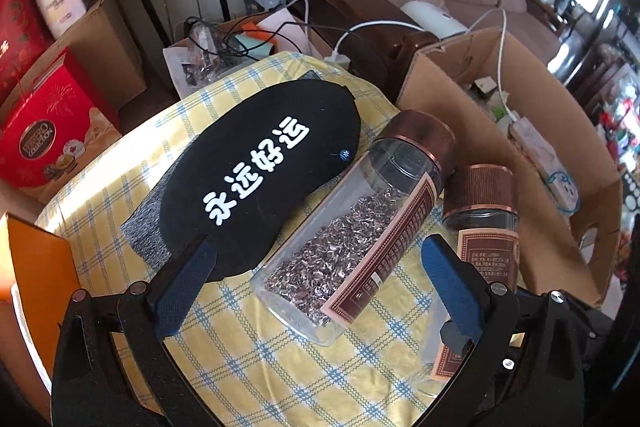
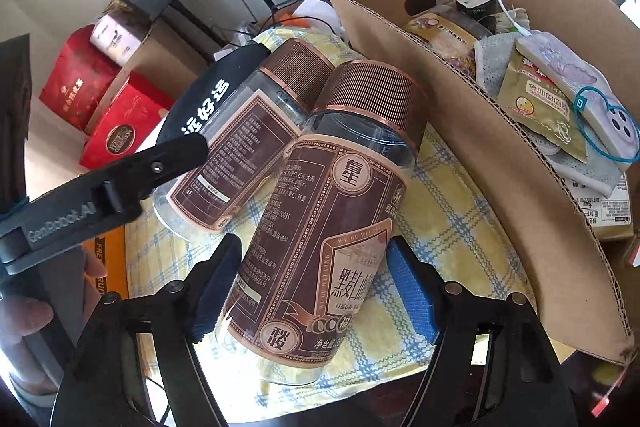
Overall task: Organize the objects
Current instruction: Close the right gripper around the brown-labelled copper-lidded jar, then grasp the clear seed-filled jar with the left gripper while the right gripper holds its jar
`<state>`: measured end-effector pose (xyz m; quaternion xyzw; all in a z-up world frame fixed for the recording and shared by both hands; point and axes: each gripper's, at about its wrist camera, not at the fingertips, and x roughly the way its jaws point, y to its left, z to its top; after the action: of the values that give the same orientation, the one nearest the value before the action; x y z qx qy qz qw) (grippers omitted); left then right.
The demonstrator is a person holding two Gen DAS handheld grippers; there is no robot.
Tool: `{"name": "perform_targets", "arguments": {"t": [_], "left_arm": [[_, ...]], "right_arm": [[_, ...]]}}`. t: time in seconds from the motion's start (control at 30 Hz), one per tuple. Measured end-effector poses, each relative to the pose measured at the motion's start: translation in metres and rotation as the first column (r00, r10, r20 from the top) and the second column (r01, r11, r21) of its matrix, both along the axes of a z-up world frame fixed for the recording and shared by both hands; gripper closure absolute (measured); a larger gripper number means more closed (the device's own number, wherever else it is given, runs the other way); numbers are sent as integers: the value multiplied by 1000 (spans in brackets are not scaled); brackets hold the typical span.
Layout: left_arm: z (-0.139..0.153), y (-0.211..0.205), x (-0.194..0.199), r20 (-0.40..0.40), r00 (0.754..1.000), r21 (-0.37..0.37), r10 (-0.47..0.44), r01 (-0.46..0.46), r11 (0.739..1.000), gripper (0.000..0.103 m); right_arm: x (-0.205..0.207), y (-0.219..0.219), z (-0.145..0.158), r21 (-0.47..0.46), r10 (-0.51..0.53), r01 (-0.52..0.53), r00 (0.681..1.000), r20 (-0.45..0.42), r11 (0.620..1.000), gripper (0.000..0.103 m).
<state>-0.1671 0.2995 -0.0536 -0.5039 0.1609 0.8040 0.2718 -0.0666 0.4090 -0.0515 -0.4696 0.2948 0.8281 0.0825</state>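
Checked cloth (image 2: 460, 195) shows; right hand-held gripper (image 2: 316, 291) hides jar (image 2: 320, 211) base.

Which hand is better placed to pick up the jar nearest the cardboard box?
Probably the right. The right gripper already straddles that jar, blue pads beside its label, not clearly pressing. The left gripper hangs open over the other jar, by the black eye mask.

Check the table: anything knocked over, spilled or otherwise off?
Two clear plastic jars with ribbed copper-brown lids lie on their sides on the yellow checked cloth: one beside the black sleep mask with white lettering, the other between the right tool's fingers. Lids on, nothing spilled.
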Motion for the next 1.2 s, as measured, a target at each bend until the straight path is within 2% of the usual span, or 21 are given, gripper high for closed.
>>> {"name": "perform_targets", "arguments": {"t": [0.23,0.4,0.5,0.67,0.87,0.97,1.07,1.2], "left_arm": [[-17,24,6,-31,997,-85,-72,69,994,1],[-35,38,5,14,988,-146,-152,152,978,18],[-35,38,1,37,988,-129,-148,151,980,20],[-32,35,3,43,988,-97,-151,154,983,28],[-26,25,10,62,990,-40,-125,127,991,33],[-19,13,11,72,992,22,-107,106,994,35],[-14,3,12,85,993,26,-82,80,996,35],[1,-18,18,89,995,104,-43,33,994,37]], "right_arm": [[0,-1,-2,5,25,-25,1000,10,1000,26],[1,-1,-6,-5,26,-26,1000,8,1000,25],[0,2,-12,-15,19,-19,1000,15,1000,20],[-5,7,-20,-48,15,-14,1000,9,999,20],[-7,5,-19,-15,49,-49,999,-4,999,26],[-2,2,-17,-8,48,-48,999,-23,999,28],[0,2,-13,-8,51,-52,998,-37,999,29],[5,-3,-4,11,62,-61,996,-60,998,30]]}}
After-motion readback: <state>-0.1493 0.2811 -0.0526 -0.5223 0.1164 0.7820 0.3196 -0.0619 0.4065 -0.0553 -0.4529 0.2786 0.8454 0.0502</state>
